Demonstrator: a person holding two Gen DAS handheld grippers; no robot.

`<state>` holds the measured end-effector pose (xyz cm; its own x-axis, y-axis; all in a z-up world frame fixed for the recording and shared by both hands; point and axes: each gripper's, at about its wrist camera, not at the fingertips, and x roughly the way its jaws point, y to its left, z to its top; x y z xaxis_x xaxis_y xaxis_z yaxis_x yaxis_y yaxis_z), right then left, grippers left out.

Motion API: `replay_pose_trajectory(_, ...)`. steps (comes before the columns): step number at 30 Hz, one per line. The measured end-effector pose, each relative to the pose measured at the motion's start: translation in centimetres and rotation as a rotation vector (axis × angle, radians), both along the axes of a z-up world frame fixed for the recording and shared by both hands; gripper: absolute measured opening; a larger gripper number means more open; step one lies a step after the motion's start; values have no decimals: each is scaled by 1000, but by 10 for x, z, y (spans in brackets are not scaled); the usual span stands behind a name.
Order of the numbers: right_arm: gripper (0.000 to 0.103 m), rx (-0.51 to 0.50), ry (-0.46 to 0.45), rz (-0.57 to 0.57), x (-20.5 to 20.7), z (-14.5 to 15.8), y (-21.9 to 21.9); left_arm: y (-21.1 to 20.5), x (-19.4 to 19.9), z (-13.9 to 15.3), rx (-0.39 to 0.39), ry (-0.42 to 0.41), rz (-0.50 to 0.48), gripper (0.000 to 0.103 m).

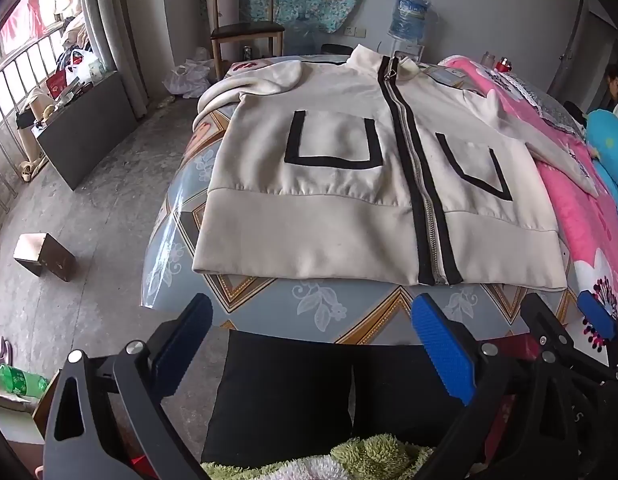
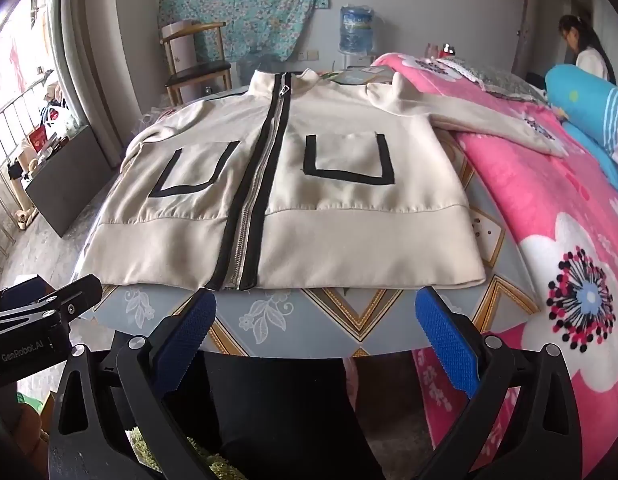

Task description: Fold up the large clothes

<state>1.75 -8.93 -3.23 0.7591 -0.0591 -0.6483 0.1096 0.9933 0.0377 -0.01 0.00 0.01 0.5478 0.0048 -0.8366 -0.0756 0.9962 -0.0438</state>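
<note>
On the round table (image 2: 309,320), covered in a patterned plastic cloth, a cream zip jacket (image 2: 285,200) lies flat, front up, zipped shut, hem along the near edge and collar toward the far edge. Pink flowered blanket (image 2: 549,240) butts against the table's right edge. Jacket's right-hand sleeve (image 2: 489,120) runs off the table onto that blanket; the left-hand sleeve (image 1: 265,76) is bunched near the far-left edge by the shoulder. Black-trimmed zipper (image 2: 253,208) runs down the middle, with a black U-outlined pocket (image 2: 349,160) on either side. Left gripper (image 1: 309,344) hangs off the near edge, jaws wide apart, nothing between them; right gripper (image 2: 315,336) likewise, jaws apart and empty, also short of the hem. Neither touches cloth. Folding looks not started. Judgement for the step: start with the sleeves. Bring the right gripper to the sleeve on the blanket, pinch near the cuff, and lay it across the chest parallel to the hem. Left gripper should straighten the bunched sleeve before folding it in, or the crease will set crooked. Then fold each side panel toward the zipper, using the pocket outlines as guides. Grip only one fabric layer's edge fully, not the plastic cloth beneath, which looks slick and may drag.
</note>
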Motion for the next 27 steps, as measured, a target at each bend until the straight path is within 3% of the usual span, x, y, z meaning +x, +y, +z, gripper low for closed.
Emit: replay_pose_trajectory(27, 97, -28, -10, -7, -1, 8, 0, 3, -1, 2, -13, -3, -3, 98)
